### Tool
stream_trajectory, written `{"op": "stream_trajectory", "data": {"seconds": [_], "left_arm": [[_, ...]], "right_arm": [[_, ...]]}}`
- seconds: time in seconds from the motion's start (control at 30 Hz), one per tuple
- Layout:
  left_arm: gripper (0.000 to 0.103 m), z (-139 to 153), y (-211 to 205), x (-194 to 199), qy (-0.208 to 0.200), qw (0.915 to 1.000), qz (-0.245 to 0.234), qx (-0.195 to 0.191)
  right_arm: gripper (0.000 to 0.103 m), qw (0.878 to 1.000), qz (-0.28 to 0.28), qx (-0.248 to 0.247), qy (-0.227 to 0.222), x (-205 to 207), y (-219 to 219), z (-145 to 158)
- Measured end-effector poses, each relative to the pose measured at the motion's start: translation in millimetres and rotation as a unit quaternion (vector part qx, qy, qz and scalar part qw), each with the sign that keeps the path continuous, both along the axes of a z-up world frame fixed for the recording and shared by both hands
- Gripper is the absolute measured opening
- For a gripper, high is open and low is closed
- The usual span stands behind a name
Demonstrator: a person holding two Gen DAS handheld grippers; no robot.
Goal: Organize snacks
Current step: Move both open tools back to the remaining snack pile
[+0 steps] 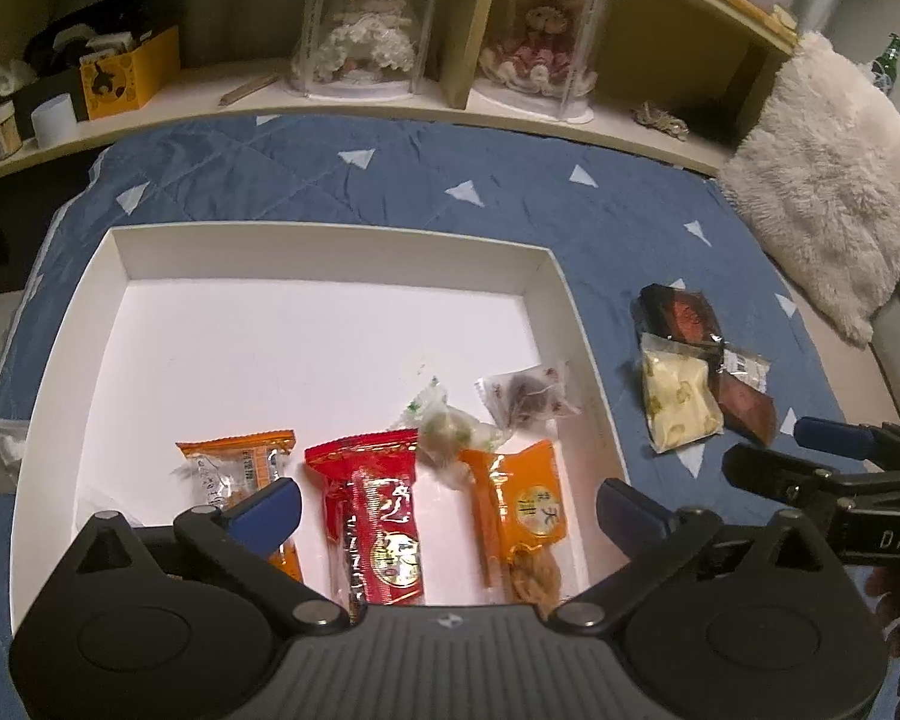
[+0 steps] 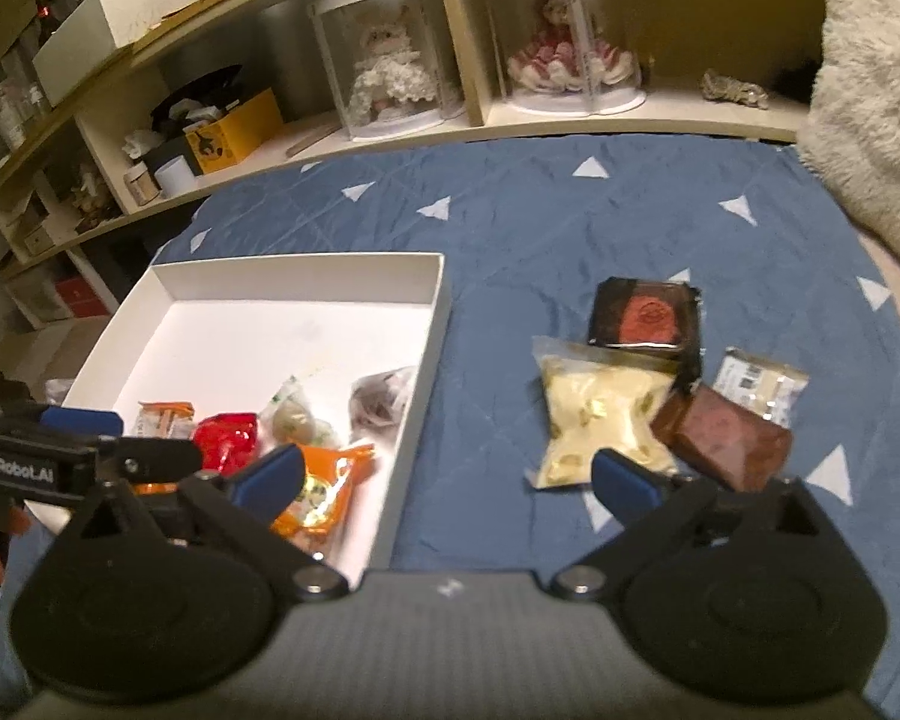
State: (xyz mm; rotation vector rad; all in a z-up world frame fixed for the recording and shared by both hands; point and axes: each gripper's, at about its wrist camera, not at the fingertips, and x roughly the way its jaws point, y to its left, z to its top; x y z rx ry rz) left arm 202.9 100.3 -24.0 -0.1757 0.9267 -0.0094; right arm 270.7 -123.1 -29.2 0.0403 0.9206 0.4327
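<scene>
A white box [image 1: 330, 252] [image 2: 444, 324] lies on the blue cloth and holds several snack packs: a red one [image 1: 378, 516] [image 2: 225, 441], orange ones [image 1: 522, 504] [image 2: 324, 492] and small clear-wrapped ones [image 1: 531, 399]. My left gripper [image 1: 450, 510] is open and empty above the box's near side. On the cloth right of the box lie a pale yellow pack [image 2: 603, 420] [image 1: 678, 399], a black pack [image 2: 648, 318] [image 1: 681, 312] and a brown pack [image 2: 726, 441]. My right gripper [image 2: 444, 474] is open and empty, between the box and these packs.
A shelf [image 1: 390, 102] with two cased dolls [image 1: 366, 24] [image 2: 570, 30], a yellow box [image 1: 129, 72] and jars runs along the back. A fluffy white cushion [image 1: 834, 180] [image 2: 876, 90] lies at the right. The blue cloth [image 2: 570, 216] has white triangles.
</scene>
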Motion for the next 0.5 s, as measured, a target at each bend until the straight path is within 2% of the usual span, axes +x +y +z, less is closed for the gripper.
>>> {"op": "stream_trajectory", "data": {"seconds": [0.33,0.5], "left_arm": [[0.103,6,-21,0,-0.031,0.9993,-0.002,-0.019],[0.103,3,-42,6,-0.031,0.9993,-0.012,-0.017]], "right_arm": [[0.103,0.998,-0.058,-0.021,-0.027,-8,-47,10],[0.103,0.995,-0.087,-0.030,-0.040,-5,-81,12]]}}
